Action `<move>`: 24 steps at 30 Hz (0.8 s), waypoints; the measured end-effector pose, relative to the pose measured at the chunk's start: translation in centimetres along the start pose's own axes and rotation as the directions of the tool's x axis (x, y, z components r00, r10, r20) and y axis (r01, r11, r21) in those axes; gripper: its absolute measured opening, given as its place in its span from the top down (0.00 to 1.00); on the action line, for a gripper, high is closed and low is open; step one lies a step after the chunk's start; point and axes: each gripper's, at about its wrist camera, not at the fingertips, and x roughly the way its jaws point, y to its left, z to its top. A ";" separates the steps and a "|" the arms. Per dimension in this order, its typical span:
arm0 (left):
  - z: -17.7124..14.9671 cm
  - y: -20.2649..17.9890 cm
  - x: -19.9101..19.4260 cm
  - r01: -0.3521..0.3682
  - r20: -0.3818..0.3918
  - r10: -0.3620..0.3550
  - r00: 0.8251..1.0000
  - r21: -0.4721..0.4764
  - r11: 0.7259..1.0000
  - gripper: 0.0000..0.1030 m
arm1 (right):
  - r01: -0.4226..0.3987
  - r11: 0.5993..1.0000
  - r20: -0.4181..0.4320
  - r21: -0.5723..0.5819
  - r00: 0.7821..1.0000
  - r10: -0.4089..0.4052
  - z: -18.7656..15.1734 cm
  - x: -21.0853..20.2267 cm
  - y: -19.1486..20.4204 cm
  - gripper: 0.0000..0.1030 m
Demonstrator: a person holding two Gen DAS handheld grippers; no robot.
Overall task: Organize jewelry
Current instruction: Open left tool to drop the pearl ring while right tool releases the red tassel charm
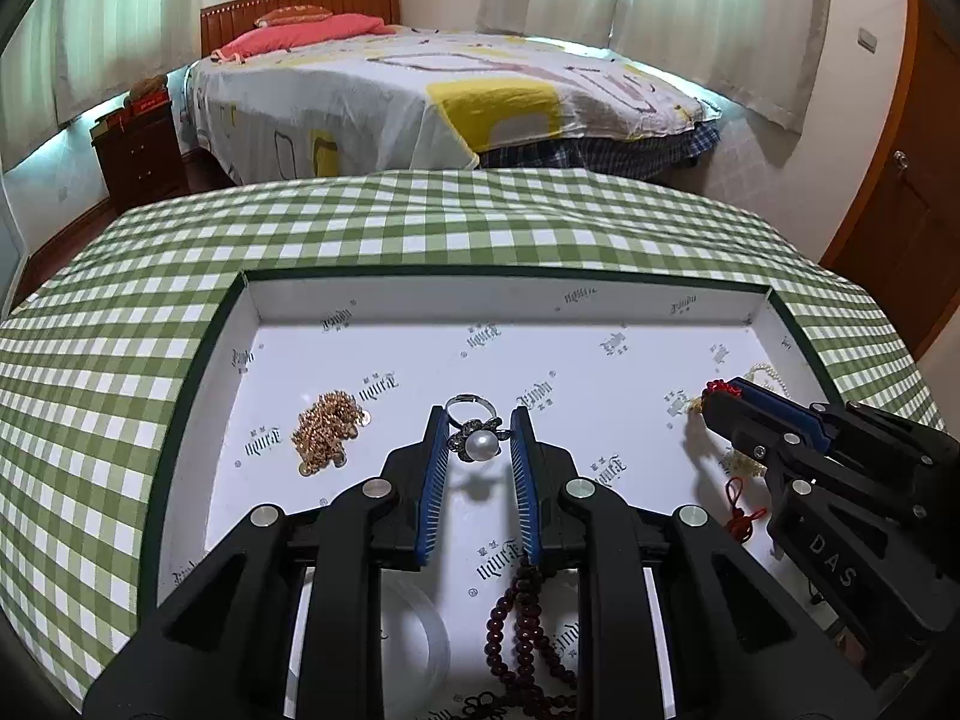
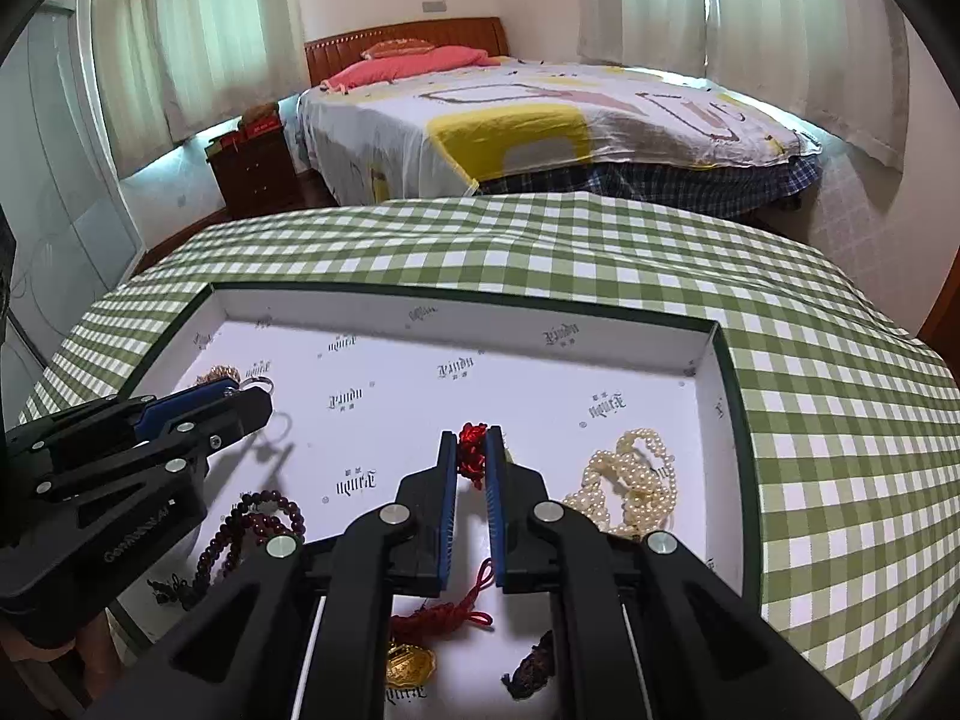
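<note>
A table under a green-and-white checked cloth (image 1: 420, 222) stands in a bedroom, with a bed (image 1: 420, 96) beyond it, pale curtains (image 1: 660, 6) along the walls and a dark nightstand (image 1: 141, 153) beside the headboard. On the cloth lies a shallow tray (image 1: 510, 300) with a dark green rim and a white printed lining.

In the tray, a heap of gold chain (image 1: 324, 429) lies at the left, dark red beads (image 1: 522, 630) near the front, and a pile of pearls (image 2: 633, 480) at the right. A clear bangle (image 1: 414, 636) lies under the left gripper's frame, and a gold charm (image 2: 408, 663) on red cord lies under the right one.

The left gripper (image 1: 479, 441) hangs over the tray with its blue pads narrowly apart and a pearl ring (image 1: 477, 441) between them. The ring's flower setting touches both pads, and it casts a shadow on the lining below, so it is clamped and lifted clear.

The right gripper (image 2: 471, 453) has its pads pressed close on a red knot (image 2: 472, 450), which bunches at the tips; the cord trails down between the pads toward the charm.
</note>
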 end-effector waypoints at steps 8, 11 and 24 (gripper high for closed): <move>-0.1 0.1 0.7 0.004 -0.033 -0.004 0.999 -0.004 1.000 0.80 | 0.000 1.000 -0.023 -0.010 1.000 0.000 0.2 0.4 0.2 0.90; -0.1 0.0 0.8 0.002 -0.036 -0.002 0.999 0.002 1.000 0.80 | -0.003 1.000 -0.029 -0.007 1.000 0.003 0.0 0.6 0.2 0.90; 0.0 0.0 0.3 0.003 -0.021 -0.003 1.000 0.000 1.000 0.61 | -0.001 1.000 -0.013 -0.007 1.000 0.001 0.0 0.3 0.2 0.77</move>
